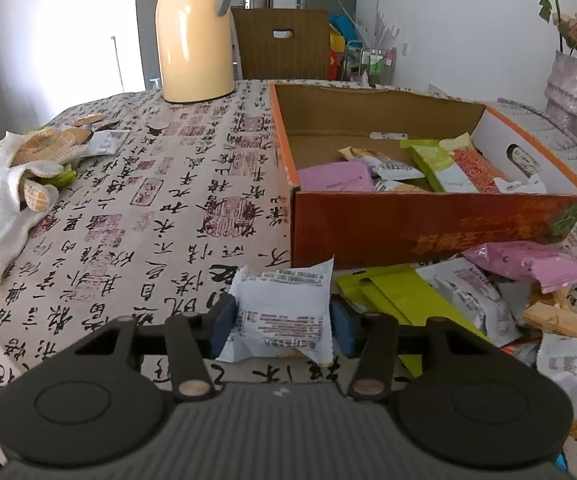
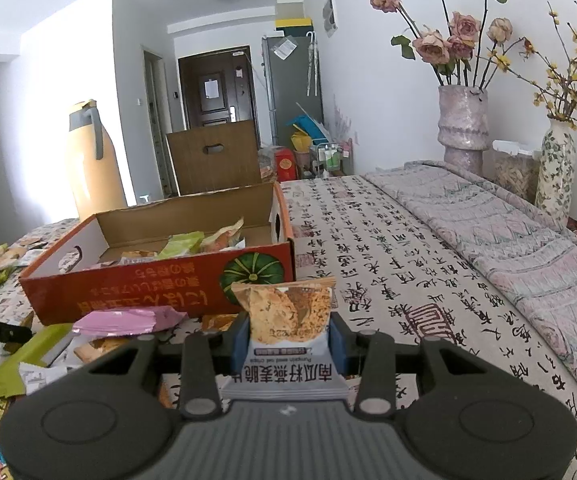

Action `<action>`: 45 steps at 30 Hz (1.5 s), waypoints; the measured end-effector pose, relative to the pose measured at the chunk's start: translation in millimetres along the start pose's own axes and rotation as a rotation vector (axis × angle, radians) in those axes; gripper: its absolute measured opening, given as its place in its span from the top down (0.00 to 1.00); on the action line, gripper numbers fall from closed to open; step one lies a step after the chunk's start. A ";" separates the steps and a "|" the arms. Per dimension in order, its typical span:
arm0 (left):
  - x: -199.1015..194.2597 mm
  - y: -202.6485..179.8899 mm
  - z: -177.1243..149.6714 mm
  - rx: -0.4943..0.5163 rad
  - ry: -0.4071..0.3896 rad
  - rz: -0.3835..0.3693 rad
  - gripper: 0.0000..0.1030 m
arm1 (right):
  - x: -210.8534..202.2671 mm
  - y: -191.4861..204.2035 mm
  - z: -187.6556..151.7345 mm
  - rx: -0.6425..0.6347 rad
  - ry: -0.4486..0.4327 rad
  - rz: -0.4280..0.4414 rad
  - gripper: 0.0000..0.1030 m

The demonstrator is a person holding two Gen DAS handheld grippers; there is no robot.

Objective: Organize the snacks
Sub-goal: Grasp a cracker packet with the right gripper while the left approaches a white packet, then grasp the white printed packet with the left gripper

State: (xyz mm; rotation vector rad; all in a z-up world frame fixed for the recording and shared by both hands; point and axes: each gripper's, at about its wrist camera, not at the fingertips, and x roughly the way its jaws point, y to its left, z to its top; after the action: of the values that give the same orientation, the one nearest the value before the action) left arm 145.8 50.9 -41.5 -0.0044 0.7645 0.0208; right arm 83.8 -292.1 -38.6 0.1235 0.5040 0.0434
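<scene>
A white snack packet (image 1: 284, 304) with printed text sits between the blue pads of my left gripper (image 1: 283, 330), which press on both its sides just above the tablecloth. Ahead and to the right stands the open orange cardboard box (image 1: 408, 232), with several packets inside. Loose snacks lie in front of it: a green packet (image 1: 392, 296), a pink packet (image 1: 528, 264) and a white packet (image 1: 476, 300). My right gripper (image 2: 290, 348) is shut on an upright crisp packet (image 2: 288, 312) with an orange top and a grey bottom, near the box's (image 2: 128, 292) right corner.
A yellow thermos jug (image 1: 194, 40) stands at the back left and work gloves (image 1: 12, 184) lie at the left edge. Flower vases (image 2: 464, 128) (image 2: 556, 168) stand on the right by the wall, beside a folded blanket (image 2: 508, 232). A brown chair back (image 1: 280, 44) rises behind the table.
</scene>
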 end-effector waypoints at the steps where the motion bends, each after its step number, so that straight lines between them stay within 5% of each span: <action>1: -2.0 0.4 -0.6 -0.002 -0.004 -0.004 0.51 | 0.2 -1.0 0.4 0.000 0.000 0.001 0.62; 8: -15.6 2.2 -2.9 -0.021 -0.037 -0.022 0.55 | -2.0 0.8 -0.3 -0.002 -0.003 0.005 0.62; 13: -25.8 1.2 -2.4 -0.021 -0.065 -0.042 0.73 | -2.1 0.8 -0.3 -0.002 -0.003 0.005 0.62; 19: -34.4 -0.5 -3.3 -0.025 -0.085 -0.064 0.73 | -3.2 1.4 -0.4 -0.003 -0.004 0.006 0.62; 20: -35.4 -0.6 -3.5 -0.025 -0.089 -0.062 0.72 | -3.1 1.4 -0.4 -0.003 -0.004 0.007 0.62; 23: -34.7 -0.6 -4.4 -0.014 -0.093 -0.036 0.48 | -3.2 1.4 -0.4 -0.003 -0.004 0.007 0.62; 25: -30.6 0.0 -3.9 -0.007 -0.080 -0.008 0.18 | -3.3 1.5 -0.4 -0.003 -0.003 0.007 0.62; 29: -17.7 4.7 0.0 0.013 -0.029 0.016 0.00 | -3.3 1.4 -1.6 0.000 0.001 0.005 0.62; 39: 27.8 19.1 5.8 -0.009 0.115 0.054 0.00 | 0.6 0.3 -4.4 0.004 0.014 0.004 0.61; 45: 33.1 21.4 5.1 -0.031 0.122 0.043 0.00 | 4.5 -1.2 -4.7 0.006 0.023 0.004 0.61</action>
State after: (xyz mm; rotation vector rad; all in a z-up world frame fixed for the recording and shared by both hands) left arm 172.8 72.9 -60.7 -0.0185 0.8862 0.0737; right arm 85.4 -292.5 -44.9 0.1302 0.5273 0.0475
